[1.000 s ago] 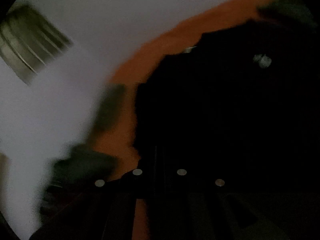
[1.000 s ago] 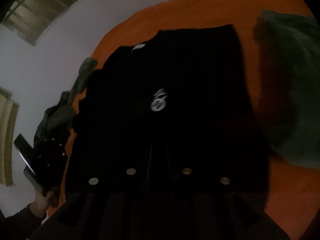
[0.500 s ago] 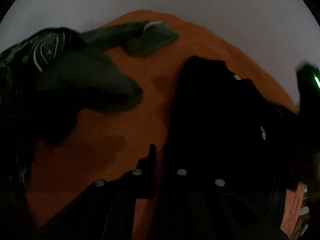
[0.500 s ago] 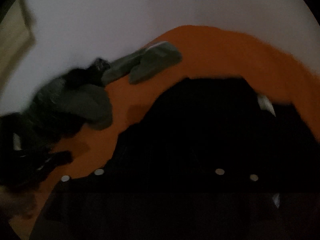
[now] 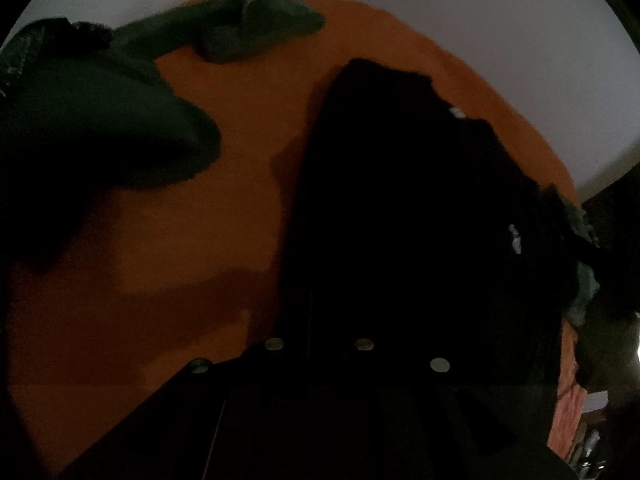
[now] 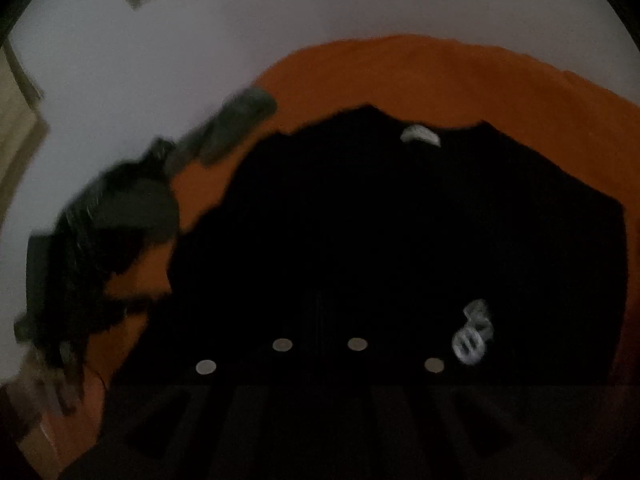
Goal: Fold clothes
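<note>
My left tool (image 5: pixel 320 320) hangs over the edge of the black shirt (image 5: pixel 400 200); it is too dark to tell if it is open or holding anything. My right tool (image 6: pixel 320 320) is over the same black shirt (image 6: pixel 380 220), and I cannot tell there either. The shirt lies spread flat on an orange cover (image 6: pixel 460 76). A white tag (image 6: pixel 420 135) sits at its neck, and a white logo (image 6: pixel 472 336) is too blurry to read. Green clothes (image 5: pixel 120 120) are piled beside it. Behind is a pale wall (image 6: pixel 200 60).
</note>
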Tool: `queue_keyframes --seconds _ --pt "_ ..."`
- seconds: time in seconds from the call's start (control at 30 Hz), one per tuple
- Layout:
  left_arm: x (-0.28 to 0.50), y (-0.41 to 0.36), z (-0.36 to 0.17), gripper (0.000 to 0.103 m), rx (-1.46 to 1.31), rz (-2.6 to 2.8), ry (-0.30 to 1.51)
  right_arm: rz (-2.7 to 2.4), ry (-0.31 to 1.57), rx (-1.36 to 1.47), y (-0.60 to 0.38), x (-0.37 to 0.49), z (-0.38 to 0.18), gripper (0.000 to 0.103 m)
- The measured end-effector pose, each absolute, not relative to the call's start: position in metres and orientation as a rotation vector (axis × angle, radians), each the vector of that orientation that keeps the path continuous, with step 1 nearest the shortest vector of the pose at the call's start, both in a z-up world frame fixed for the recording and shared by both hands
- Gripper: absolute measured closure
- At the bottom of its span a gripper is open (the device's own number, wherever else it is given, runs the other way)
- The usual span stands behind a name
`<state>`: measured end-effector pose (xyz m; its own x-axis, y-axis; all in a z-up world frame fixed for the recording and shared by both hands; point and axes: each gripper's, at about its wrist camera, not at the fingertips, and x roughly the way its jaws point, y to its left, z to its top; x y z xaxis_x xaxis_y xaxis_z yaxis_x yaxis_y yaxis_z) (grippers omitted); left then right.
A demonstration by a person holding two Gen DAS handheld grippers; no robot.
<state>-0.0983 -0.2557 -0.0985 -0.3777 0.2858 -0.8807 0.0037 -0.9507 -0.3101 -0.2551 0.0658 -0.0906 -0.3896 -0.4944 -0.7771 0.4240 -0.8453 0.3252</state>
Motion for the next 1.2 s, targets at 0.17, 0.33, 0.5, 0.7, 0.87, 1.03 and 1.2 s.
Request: queue_keyframes --seconds 0.17,0.33,0.5,0.7,0.87,1.03,1.2 --pt "-0.101 -0.261 -0.113 0.097 -1.691 2.401 -0.475 -2.048 0.073 1.152 0.017 -0.240 -0.074 0.074" --pt "-0.098 -0.269 -0.120 0.097 -1.718 2.340 -0.581 -1.941 0.282 1.143 -0.057 -0.259 -0.084 0.059" --pt "-0.092 -0.258 -0.107 0.097 -1.693 2.316 -0.516 -2.027 0.431 1.133 -0.074 -0.282 -0.100 0.103" --pt "-0.087 -0.245 -0.114 0.097 -1.725 2.295 -0.397 -2.006 0.334 0.964 -0.023 -0.263 -0.082 0.103" --pt "-0.093 -0.249 -0.119 0.097 -1.755 2.273 -0.425 -1.941 0.525 1.007 -0.041 -0.260 -0.104 0.078" --pt "-0.104 -0.261 -0.126 0.097 -1.804 2.221 -0.591 -1.987 0.536 1.073 -0.056 -0.279 -0.119 0.081" --pt "-0.100 -0.264 -0.128 0.097 -1.791 2.233 -0.636 -2.022 0.394 0.961 -0.033 -0.266 -0.093 0.103"
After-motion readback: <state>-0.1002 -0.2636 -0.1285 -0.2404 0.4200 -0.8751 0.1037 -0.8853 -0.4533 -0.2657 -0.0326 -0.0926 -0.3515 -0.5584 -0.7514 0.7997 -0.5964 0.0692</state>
